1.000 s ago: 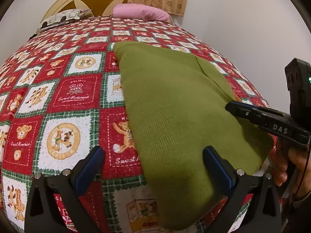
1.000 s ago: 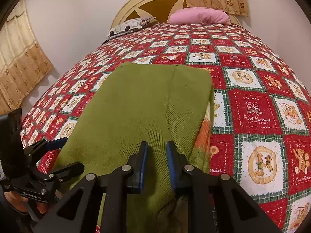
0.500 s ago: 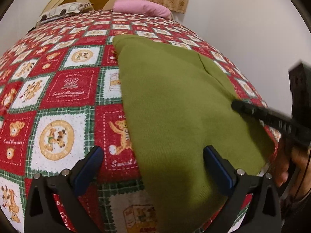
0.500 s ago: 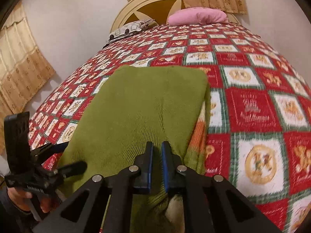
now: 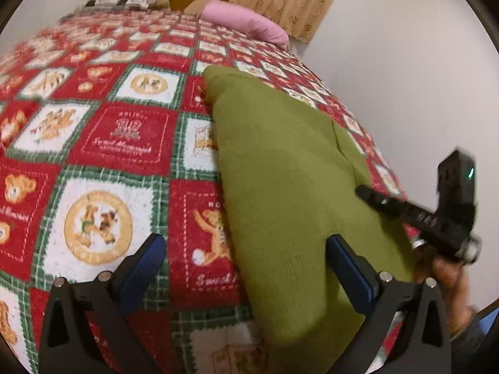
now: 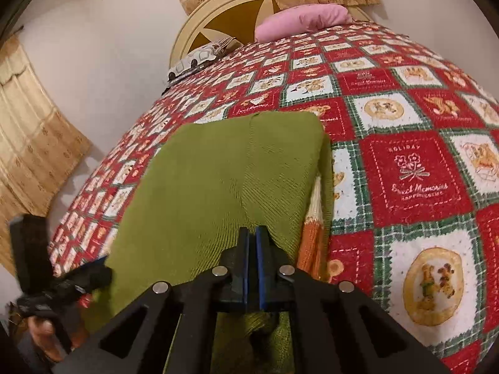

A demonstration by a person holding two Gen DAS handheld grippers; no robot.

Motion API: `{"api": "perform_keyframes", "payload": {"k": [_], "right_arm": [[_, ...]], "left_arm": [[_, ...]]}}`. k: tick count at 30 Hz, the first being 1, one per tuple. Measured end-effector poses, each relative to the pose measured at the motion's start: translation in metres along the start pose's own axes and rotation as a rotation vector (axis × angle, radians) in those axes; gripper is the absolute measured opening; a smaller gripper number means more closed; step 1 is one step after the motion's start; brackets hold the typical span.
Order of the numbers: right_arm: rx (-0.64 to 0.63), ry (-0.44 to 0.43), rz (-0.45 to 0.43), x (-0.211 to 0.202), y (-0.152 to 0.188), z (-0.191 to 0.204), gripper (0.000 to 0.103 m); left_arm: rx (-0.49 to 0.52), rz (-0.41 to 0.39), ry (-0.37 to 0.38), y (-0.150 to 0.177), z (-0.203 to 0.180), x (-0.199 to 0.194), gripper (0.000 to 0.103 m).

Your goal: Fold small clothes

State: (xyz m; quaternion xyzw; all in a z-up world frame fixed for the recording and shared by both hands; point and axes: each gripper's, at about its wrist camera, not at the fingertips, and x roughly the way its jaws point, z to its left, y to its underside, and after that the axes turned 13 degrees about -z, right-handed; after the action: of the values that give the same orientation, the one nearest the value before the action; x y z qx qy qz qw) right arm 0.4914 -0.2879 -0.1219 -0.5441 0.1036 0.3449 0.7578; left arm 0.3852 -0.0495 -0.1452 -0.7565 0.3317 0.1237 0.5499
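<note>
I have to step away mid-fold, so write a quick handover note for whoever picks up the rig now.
Right gripper: shut, pinching the near edge of the green knit garment.
Left gripper: open, empty, poised over the garment's near left edge.
Garment lies on the holiday patchwork quilt, already folded lengthwise; an orange-and-white part peeks out on its right side.
Pink pillow sits at the headboard, clear of the work.
Left to do: probably grip with the left, then fold the near end toward the far end.

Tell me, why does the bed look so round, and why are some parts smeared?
Both views: fisheye lenses bulge the quilt. Left wrist view: motion blur smears the right gripper and the quilt's far left. Right wrist view: the green garment is sharp, the left gripper blurred.
</note>
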Motion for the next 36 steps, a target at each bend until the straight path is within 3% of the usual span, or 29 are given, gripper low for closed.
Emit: {"api": "perform_keyframes", "payload": {"k": [4, 5, 6, 8, 16, 20, 24, 30, 32, 36], "right_arm": [[-0.029, -0.01, 0.044, 0.0, -0.013, 0.01, 0.009], [-0.03, -0.022, 0.026, -0.005, -0.017, 0.011, 0.025], [-0.033, -0.012, -0.013, -0.011, -0.022, 0.01, 0.053], [-0.008, 0.017, -0.072, -0.02, -0.028, 0.002, 0.071], [0.001, 0.064, -0.001, 0.014, -0.036, -0.027, 0.071], [0.09, 0.021, 0.037, 0.035, -0.042, -0.049, 0.07], [0.085, -0.012, 0.044, 0.047, -0.047, -0.05, 0.066], [0.137, -0.124, 0.044, 0.059, -0.044, -0.054, 0.044], [0.157, -0.147, 0.045, 0.059, -0.043, -0.058, 0.044], [0.153, -0.149, 0.029, 0.061, -0.041, -0.058, 0.045]], "left_arm": [[0.096, 0.002, 0.0, 0.007, -0.019, 0.0, 0.103], [0.107, 0.002, 0.014, 0.009, -0.022, -0.001, 0.103], [0.112, 0.003, 0.022, 0.009, -0.022, -0.003, 0.103], [0.122, 0.009, 0.031, 0.009, -0.024, -0.003, 0.103], [0.114, 0.009, 0.043, 0.01, -0.022, -0.005, 0.103], [0.112, 0.013, 0.051, 0.01, -0.022, -0.004, 0.103], [0.108, 0.013, 0.064, 0.01, -0.022, -0.003, 0.103], [0.111, 0.011, 0.082, 0.01, -0.024, -0.003, 0.092], [0.109, 0.013, 0.1, 0.011, -0.024, -0.004, 0.086], [0.111, 0.023, 0.112, 0.01, -0.025, -0.001, 0.086]]}}
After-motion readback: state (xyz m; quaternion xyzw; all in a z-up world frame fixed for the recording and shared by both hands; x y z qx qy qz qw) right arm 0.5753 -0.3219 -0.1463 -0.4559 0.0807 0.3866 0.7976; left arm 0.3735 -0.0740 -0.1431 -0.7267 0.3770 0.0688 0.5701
